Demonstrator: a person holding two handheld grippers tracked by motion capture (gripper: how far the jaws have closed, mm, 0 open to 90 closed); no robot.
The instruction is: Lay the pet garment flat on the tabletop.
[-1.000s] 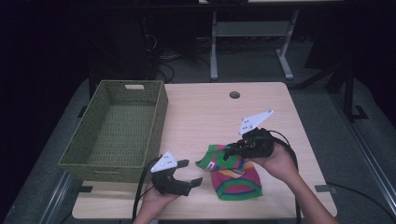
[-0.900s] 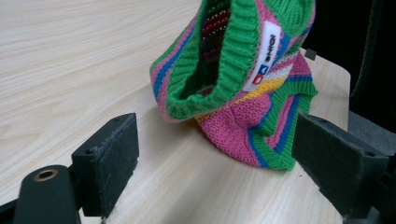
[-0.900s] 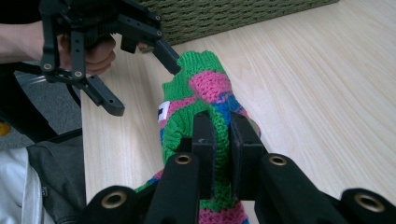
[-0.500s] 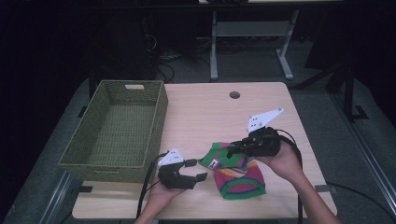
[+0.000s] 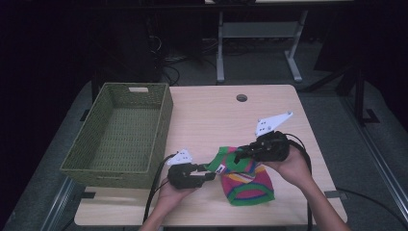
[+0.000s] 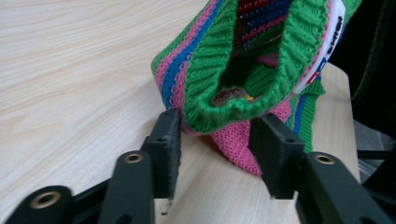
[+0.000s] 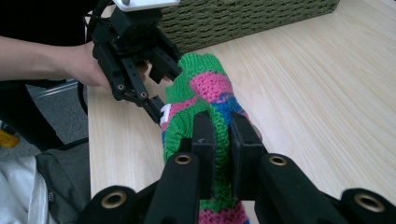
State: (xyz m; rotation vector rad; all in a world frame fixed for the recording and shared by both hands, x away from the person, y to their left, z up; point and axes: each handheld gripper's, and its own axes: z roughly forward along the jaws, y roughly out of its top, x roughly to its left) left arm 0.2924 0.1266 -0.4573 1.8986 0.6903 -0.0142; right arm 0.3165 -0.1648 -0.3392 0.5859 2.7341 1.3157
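Note:
A striped knitted sock [image 5: 243, 178] in green, pink and blue lies near the table's front edge, its green cuff lifted toward the left. My right gripper [image 5: 242, 153] is shut on the sock's upper edge; its jaws pinch the knit [image 7: 222, 133] between them. My left gripper [image 5: 209, 175] is open, its jaws standing either side of the cuff's opening [image 6: 233, 79], which carries a white label [image 6: 327, 44]. In the right gripper view the left gripper [image 7: 156, 91] and its hand sit just past the cuff.
A green woven basket [image 5: 122, 132], empty, stands on the left of the wooden table [image 5: 216, 115]. A round cable hole [image 5: 241, 97] lies near the far edge. Cables trail from both grippers off the front edge.
My left gripper has moved right to the sock's cuff. The right gripper has lifted and drawn the sock's upper part leftward, raising the cuff off the table.

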